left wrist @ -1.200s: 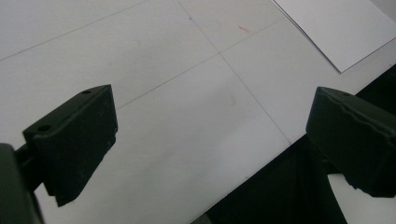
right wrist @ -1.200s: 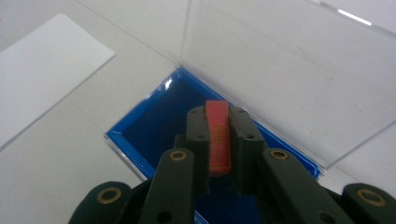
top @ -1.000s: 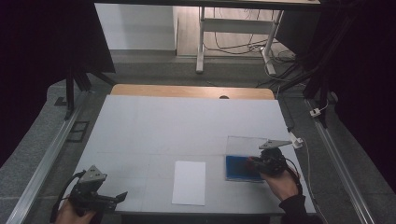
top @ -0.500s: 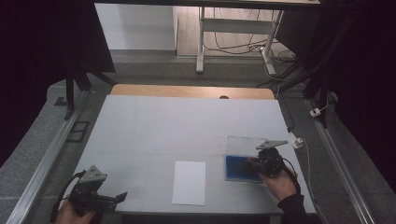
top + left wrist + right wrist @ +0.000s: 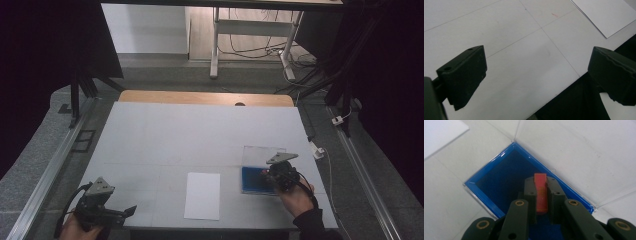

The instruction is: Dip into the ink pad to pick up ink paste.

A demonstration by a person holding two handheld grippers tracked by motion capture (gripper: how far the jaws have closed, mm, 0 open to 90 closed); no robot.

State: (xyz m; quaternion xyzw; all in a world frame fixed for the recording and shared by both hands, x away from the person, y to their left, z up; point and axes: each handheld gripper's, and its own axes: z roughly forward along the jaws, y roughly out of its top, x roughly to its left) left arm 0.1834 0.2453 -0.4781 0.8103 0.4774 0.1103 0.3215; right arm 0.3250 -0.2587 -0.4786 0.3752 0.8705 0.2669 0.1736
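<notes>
A shallow blue box (image 5: 251, 180) lies on the white table at the right, its clear lid (image 5: 263, 154) folded open behind it. My right gripper (image 5: 266, 175) hovers over the box; in the right gripper view the gripper (image 5: 540, 182) is shut on a thin red piece (image 5: 541, 196) above the blue box (image 5: 499, 178). A white sheet of paper (image 5: 202, 195) lies at the front centre. My left gripper (image 5: 127, 212) sits at the front left corner, and its jaws (image 5: 540, 75) stand wide open with nothing between them.
The table's front edge (image 5: 564, 87) runs just under the left gripper, with darkness beyond it. A corner of the white sheet (image 5: 604, 15) lies past the left jaws. A wooden strip (image 5: 205, 97) borders the table's far side. Metal rails (image 5: 55, 165) flank both sides.
My right gripper has edged slightly left over the blue box with the red piece in it. The left gripper has stayed where it was.
</notes>
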